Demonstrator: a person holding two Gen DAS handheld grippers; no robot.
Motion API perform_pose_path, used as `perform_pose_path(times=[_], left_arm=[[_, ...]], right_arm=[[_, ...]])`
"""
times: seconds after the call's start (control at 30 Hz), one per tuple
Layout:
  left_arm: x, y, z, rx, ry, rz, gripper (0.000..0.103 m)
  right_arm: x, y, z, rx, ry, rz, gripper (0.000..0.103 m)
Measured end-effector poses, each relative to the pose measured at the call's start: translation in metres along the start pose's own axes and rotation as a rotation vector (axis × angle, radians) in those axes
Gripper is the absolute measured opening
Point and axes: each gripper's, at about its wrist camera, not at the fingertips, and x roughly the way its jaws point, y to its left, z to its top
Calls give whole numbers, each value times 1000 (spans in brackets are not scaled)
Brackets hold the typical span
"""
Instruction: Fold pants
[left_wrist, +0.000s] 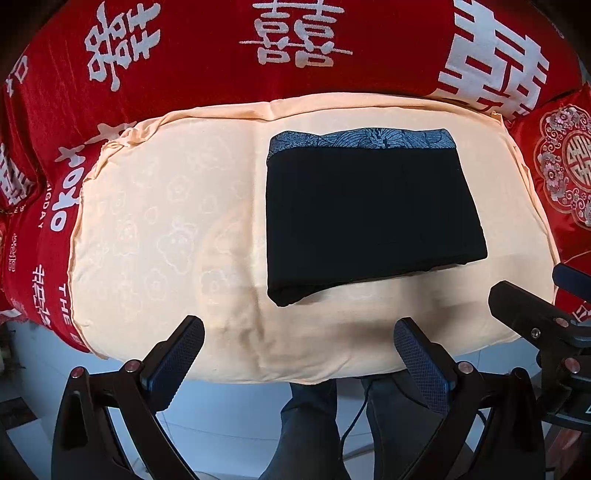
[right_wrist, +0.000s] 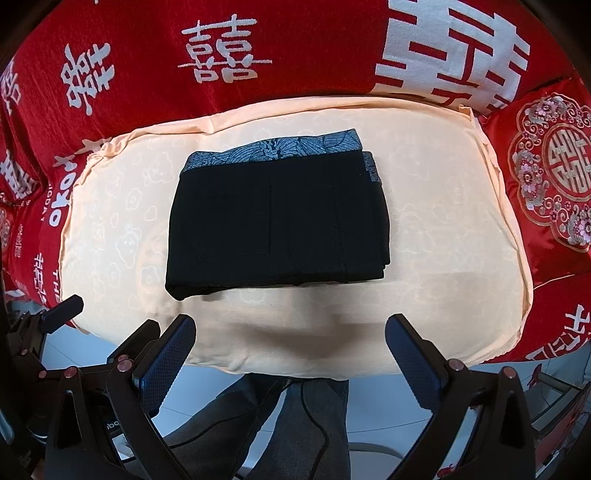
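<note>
Black pants (left_wrist: 369, 214) lie folded into a compact rectangle on a peach cushion (left_wrist: 166, 206), with a blue patterned waistband (left_wrist: 362, 138) along the far edge. In the right wrist view the same folded pants (right_wrist: 277, 218) rest mid-cushion (right_wrist: 443, 229). My left gripper (left_wrist: 299, 343) hangs open above the cushion's near edge, short of the pants, with nothing between its fingers. My right gripper (right_wrist: 290, 339) is likewise open and holds nothing, near the front edge. The right gripper's fingers (left_wrist: 524, 314) show at the right of the left wrist view.
Red bedding with white characters (left_wrist: 295, 37) surrounds the cushion. A red embroidered pillow (right_wrist: 554, 177) lies at the right. Below the cushion's front edge are a pale tiled floor (left_wrist: 229, 413), a person's legs (left_wrist: 314, 424) and a dark cable (right_wrist: 314, 417).
</note>
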Motion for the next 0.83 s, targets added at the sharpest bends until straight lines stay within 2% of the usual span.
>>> perform_pose_path(times=[0.57,0.83], left_arm=[[0,-2,1,4,-17,27,103],[-2,-6,2,24,-34,12,103]], right_arm=[[7,2,6,-31,14,1,102],[6,2,8,-34,15,-1,102]])
